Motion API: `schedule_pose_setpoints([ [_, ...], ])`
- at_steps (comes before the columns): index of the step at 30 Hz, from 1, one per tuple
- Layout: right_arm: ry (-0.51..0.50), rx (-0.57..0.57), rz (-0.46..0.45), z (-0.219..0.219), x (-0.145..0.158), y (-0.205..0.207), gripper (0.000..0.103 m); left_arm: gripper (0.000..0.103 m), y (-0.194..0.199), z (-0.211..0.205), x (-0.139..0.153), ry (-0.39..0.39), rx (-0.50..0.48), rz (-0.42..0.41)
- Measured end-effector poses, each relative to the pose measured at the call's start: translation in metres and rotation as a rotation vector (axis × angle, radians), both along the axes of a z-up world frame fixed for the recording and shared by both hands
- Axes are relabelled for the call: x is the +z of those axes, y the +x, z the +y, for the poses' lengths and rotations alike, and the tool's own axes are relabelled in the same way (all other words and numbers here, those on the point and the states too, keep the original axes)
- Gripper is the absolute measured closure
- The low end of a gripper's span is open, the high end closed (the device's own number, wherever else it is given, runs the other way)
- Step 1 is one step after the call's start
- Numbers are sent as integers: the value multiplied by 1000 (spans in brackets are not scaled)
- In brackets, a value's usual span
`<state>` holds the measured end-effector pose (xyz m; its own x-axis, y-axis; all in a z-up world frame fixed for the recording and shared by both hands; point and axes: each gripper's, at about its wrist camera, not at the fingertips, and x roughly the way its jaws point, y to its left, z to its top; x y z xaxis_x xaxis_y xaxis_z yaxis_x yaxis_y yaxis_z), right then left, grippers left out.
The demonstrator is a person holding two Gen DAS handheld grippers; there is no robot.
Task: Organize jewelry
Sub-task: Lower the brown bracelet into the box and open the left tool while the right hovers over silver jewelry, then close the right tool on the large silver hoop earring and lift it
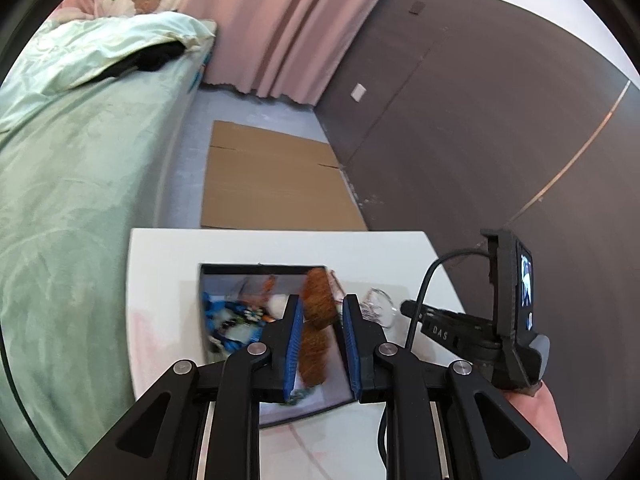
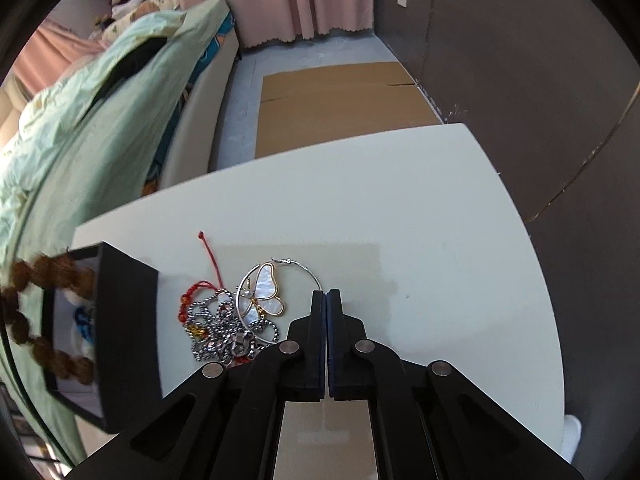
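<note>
The left hand-held gripper (image 1: 319, 312) pinches a light, limp, bumpy brown seed-bead bracelet (image 1: 318, 300) above the black-rimmed box (image 1: 256, 267); take it mid-strand. The right hand-held gripper (image 2: 327, 294) is pressed together, empty.

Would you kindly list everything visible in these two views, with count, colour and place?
Brown bead bracelet: one, between the left gripper's jaws, over the box.
Black jewelry box: one, open, on the table's left.
White table: one.
Silver hoop earring with pearly butterfly: one, right of the box.
Silver ball chain: one tangle, beside the hoop.
Red cord bracelet: one, by the chain.
Flat cardboard: one, brown, on the floor.
Green quilt: one, on the bed.
Pink curtain: one.
Left gripper: black, blue pads.
Right gripper: black, shut, empty.
</note>
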<state>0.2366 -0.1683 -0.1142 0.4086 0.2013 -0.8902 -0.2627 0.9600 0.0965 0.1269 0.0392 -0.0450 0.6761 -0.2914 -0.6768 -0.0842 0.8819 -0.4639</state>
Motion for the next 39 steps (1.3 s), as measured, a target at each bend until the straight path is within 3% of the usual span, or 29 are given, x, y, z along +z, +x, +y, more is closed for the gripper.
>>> schedule_pose_setpoints([
  [3, 52, -7, -11, -5, 9, -4, 102, 74, -3, -3, 1, 12, 2, 7],
  [7, 152, -1, -26, -10, 22, -10, 102, 46, -10, 4, 4, 14, 33, 0],
  [15, 326, 37, -49, -6, 43, -33, 102, 44, -27, 32, 10, 26, 119, -15],
  [18, 306, 44, -59, -1, 44, -34, 102, 44, -32, 38, 10, 20, 136, -15],
  [22, 262, 17, 11, 4, 21, -20, 101, 44, -36, 39, 12, 27, 136, -20],
  [24, 240, 7, 41, 6, 10, -13, 94, 38, -37, 39, 12, 29, 135, -20],
  [26, 260, -2, 60, 5, 2, -9, 82, 23, -37, 42, 12, 16, 138, -25],
  [27, 266, -10, 67, 5, -1, -7, 81, 22, -37, 43, 13, 9, 140, -30],
  [34, 279, -11, 112, 11, -10, 0, 80, 21, -32, 49, 12, -4, 144, -28],
  [39, 356, -52, 193, -4, -16, 1, 80, 21, -29, 51, 10, -14, 145, -26],
])
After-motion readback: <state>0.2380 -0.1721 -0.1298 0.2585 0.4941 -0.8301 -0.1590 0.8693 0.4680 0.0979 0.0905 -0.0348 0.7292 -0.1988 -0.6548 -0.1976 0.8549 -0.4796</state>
